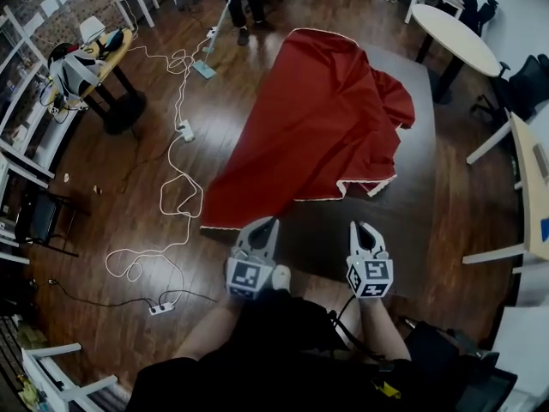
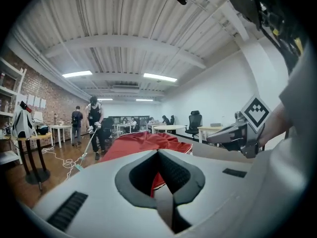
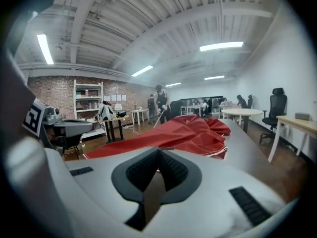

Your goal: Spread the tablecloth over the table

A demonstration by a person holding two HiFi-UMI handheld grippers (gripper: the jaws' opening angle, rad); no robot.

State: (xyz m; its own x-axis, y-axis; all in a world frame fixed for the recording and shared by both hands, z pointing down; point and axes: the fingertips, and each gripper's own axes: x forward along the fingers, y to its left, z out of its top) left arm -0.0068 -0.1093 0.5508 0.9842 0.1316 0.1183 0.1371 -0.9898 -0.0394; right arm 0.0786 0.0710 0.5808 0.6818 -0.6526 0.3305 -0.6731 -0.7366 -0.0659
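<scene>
The red fabric tablecloth (image 1: 317, 127) lies bunched on the dark rectangular counter (image 1: 418, 187), overhanging its left side. Fingers of left gripper (image 1: 261, 225) and right gripper (image 1: 365, 228): closed, empty. An uneven pull could slide it off.

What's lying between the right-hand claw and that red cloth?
Only bare dark tabletop separates the right gripper from the red tablecloth, clearest in the head view.
</scene>
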